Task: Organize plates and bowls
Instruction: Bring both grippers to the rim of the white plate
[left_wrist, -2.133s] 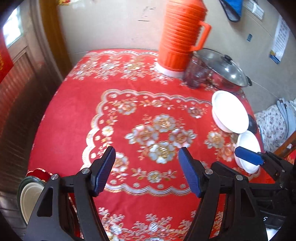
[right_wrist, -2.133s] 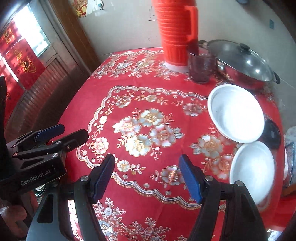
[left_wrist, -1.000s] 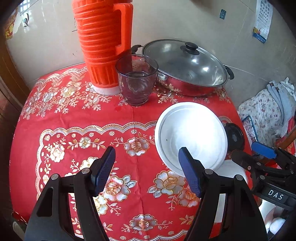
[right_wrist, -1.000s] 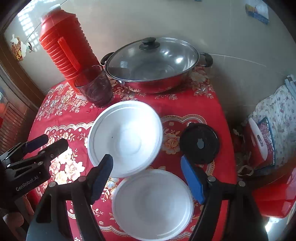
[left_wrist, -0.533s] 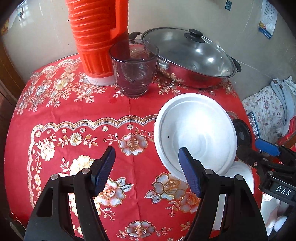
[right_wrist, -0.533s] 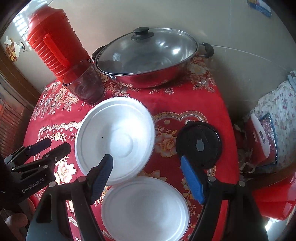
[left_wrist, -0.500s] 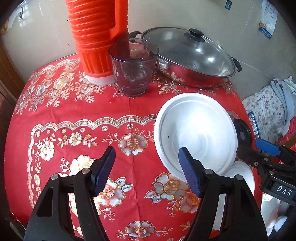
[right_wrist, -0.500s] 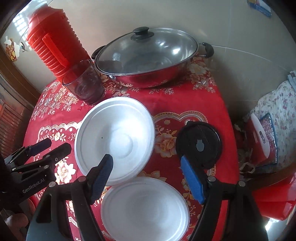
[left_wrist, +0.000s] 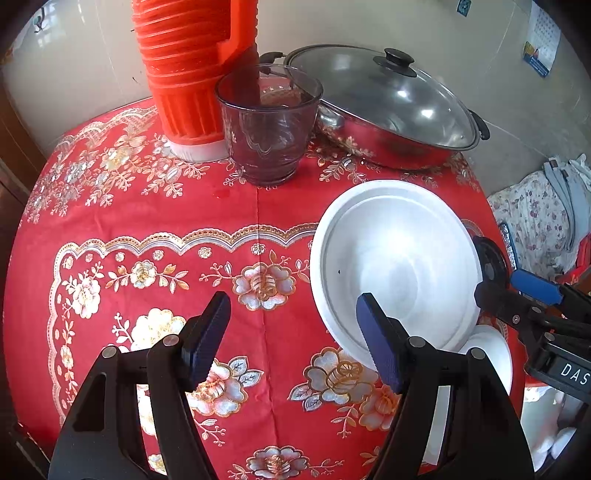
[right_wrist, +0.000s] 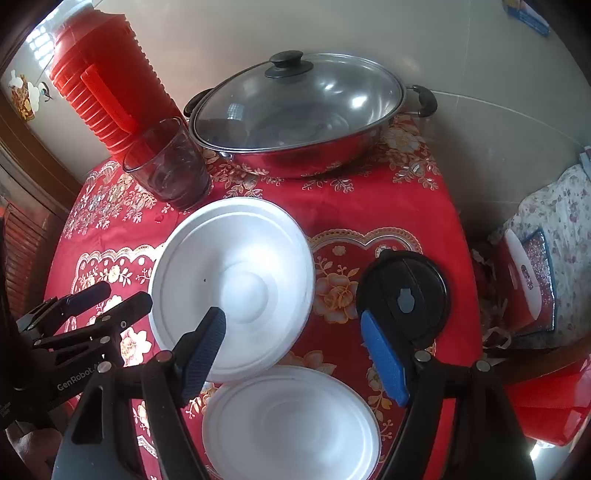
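Two white dishes: a far bowl (right_wrist: 236, 284) and a near bowl (right_wrist: 291, 421) lie on the red flowered tablecloth (left_wrist: 147, 221), rims touching or overlapping; which one lies on top cannot be told.
One black round lid (right_wrist: 404, 295): flat on the cloth, just right of the far bowl in the right wrist view.
One glass cup (left_wrist: 267, 125): upright, behind the far bowl, just beside the jug.
One orange ribbed jug (left_wrist: 188, 70): upright at the back of the table, against the wall.
One steel pan (right_wrist: 299, 122): at the back with a glass lid on it, right of the cup.
Left gripper (left_wrist: 291, 339): tilted steeply down over the cloth, jaws spread apart and empty; its right finger shows in front of the far bowl's near rim, contact unclear.
Right gripper (right_wrist: 295, 354): tilted steeply down above both bowls, jaws spread apart, nothing between the pads.
Grippers together: side by side, each visible at the edge of the other's view.
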